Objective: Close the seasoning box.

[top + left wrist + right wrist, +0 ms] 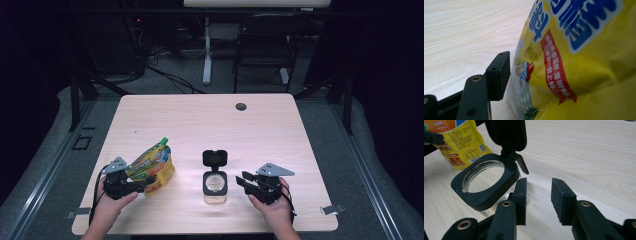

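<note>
The left gripper point(145, 181) clamps the yellow pouch point(155, 165); the right gripper point(538, 200), fingers apart beside the open jar point(485, 183), should steady it for pouring.

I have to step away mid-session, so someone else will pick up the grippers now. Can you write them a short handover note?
Left gripper: shut on the yellow printed spout pouch with the green cap, which it holds tilted at the table's front left, its bottom at or near the tabletop.
Right gripper: open, holding nothing, just right of the clear square jar with the black rim.
The jar stands on the light wooden table between the grippers, its black hinged lid flipped up.
Done: jar opened, pouch gripped.
Left, apparently: uncap the pouch, pour into the jar, close the lid.
</note>
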